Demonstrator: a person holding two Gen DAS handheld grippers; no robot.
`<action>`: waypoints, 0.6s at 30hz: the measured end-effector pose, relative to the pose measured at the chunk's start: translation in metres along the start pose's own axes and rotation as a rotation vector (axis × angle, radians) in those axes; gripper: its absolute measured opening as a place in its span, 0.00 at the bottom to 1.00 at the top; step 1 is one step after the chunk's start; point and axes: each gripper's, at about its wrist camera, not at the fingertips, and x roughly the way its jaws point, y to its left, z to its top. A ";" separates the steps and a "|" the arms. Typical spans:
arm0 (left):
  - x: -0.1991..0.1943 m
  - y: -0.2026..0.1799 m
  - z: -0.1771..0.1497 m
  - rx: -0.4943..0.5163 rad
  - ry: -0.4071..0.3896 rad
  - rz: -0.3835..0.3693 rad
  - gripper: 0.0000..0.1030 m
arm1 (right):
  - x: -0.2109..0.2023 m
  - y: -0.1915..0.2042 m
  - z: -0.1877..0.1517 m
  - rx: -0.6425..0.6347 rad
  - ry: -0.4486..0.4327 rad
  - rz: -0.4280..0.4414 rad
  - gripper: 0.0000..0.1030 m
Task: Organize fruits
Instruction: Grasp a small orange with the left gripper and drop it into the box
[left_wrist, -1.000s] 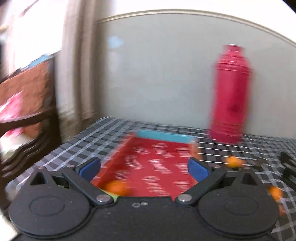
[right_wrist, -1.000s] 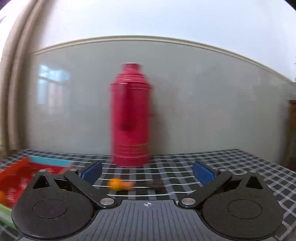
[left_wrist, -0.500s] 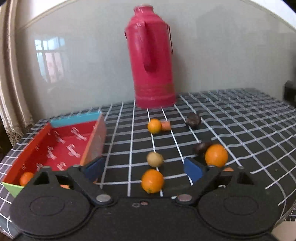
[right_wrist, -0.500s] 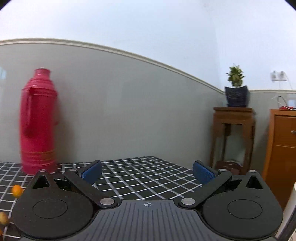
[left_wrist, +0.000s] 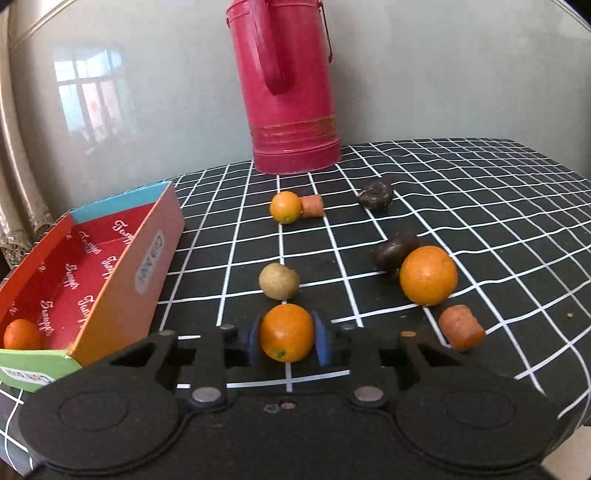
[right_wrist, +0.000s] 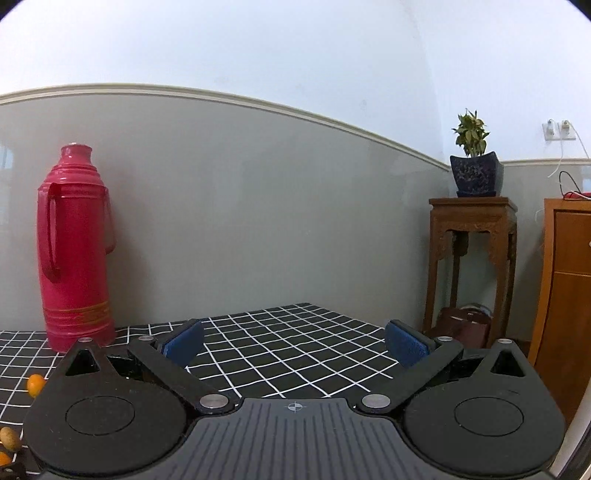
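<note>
My left gripper is low over the checked tablecloth, its jaws closing tight onto a small orange, with a blue pad pressed on each side. To the left lies an open red cardboard box with one orange inside. Loose on the cloth are a tan round fruit, a big orange, a small orange, two dark fruits and two carrot pieces. My right gripper stands open over bare cloth, nothing between its fingers.
A tall red thermos stands at the back of the table against the grey wall. In the right wrist view, a wooden plant stand and a cabinet stand beyond the table's right edge.
My left gripper swung from the box toward the loose fruit, came down and shut on the small orange. The right gripper turned right, away from the thermos, and stayed open.
</note>
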 end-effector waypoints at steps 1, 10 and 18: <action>-0.001 0.000 0.001 0.001 -0.005 -0.005 0.19 | -0.002 0.002 0.000 0.000 0.001 0.004 1.00; -0.029 0.008 0.005 0.030 -0.170 0.136 0.19 | -0.002 0.011 -0.001 0.000 0.018 0.039 1.00; -0.027 0.066 0.016 -0.114 -0.153 0.350 0.19 | -0.004 0.030 -0.009 -0.027 0.062 0.115 1.00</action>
